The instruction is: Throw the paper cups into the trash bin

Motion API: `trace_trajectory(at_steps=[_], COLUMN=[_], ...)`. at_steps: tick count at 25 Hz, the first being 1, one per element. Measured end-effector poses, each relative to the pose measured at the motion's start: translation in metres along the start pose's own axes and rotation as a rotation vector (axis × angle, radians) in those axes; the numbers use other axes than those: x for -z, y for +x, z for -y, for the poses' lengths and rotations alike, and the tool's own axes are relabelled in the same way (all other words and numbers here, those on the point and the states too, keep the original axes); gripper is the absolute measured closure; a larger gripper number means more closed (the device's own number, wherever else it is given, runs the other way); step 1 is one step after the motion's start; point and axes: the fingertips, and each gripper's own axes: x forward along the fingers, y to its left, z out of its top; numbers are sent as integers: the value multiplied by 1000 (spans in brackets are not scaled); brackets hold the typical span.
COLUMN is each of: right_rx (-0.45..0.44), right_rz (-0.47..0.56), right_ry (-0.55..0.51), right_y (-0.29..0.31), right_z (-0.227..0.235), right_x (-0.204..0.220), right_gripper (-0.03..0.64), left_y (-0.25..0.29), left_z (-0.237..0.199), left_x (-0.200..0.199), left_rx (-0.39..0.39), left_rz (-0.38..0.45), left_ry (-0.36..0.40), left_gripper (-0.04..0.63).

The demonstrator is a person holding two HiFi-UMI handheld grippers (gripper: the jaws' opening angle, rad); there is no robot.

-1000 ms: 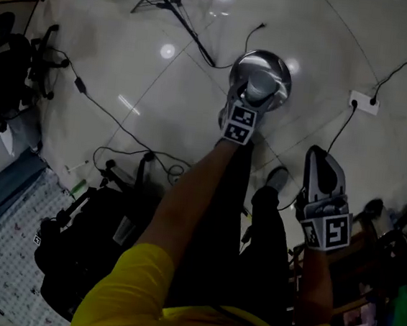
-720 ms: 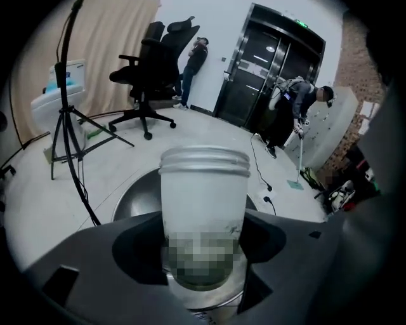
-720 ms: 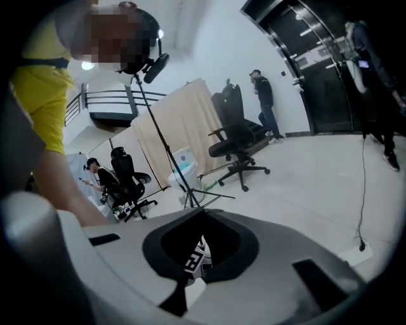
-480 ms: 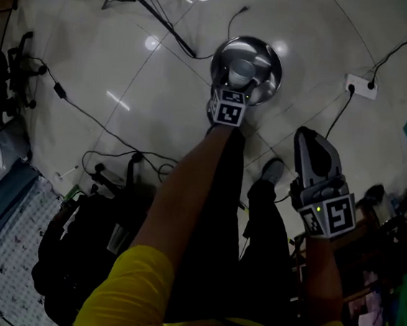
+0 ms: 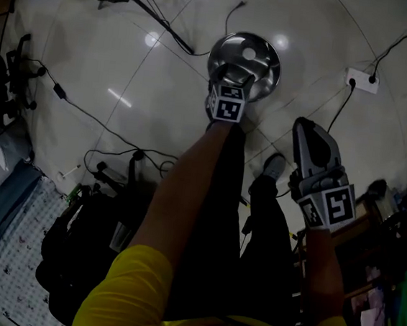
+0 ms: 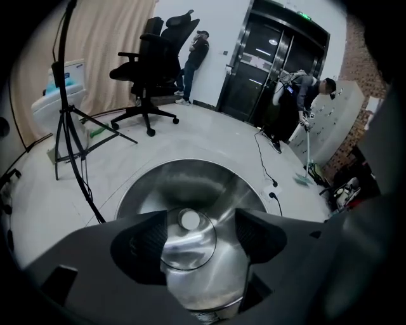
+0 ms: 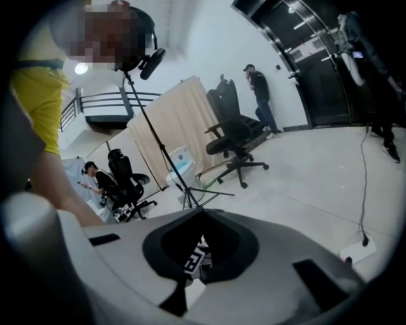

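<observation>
1. Two grippers are out. The right gripper (image 5: 309, 137) is nearest, its fingers pressed together on nothing.
2. Farther out, the left gripper (image 6: 202, 225) hangs over the trash bin (image 6: 152, 184), its fingers spread after just opening.
3. Paper cup (image 6: 188, 241) sits below them inside the bin, touching neither pad.

Your head view is dim and underexposed, with bright spots of glare on the glossy floor (image 5: 127, 64) and a sheen on the steel trash bin (image 5: 265, 60). Both gripper views are brighter, bowed by the wide lens and dark at the corners
</observation>
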Motion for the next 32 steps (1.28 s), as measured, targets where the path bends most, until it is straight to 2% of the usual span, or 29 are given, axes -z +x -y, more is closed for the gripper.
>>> trace_trajectory(at_steps=[2,4,8,13,23,32], right_rx=[4,7,9,41,49,46], right_rz=[0,-5,-30,-47,-58,-83], right_ry=[5,8,14,23,12,38], right_y=[2,3,5,7,13,15], right_z=[0,-1,-5,-4,-10,-15], right_x=[1,4,10,15,20,30], right_gripper=[612,612,615,615,615,615], left_y=[-8,-18,-33,-39,-52,-59], left_z=[-3,-7,-15,-22,-15,-10], left_x=[-7,-13,-21,-14,-14,-14], left_rx=[-15,-32,-46,-52,-58,42], left_rz=[26,54,102,113,133,120], left_ry=[6,-16,-52,-81,-80,-92], left_gripper=[375,595,597,597,597,597])
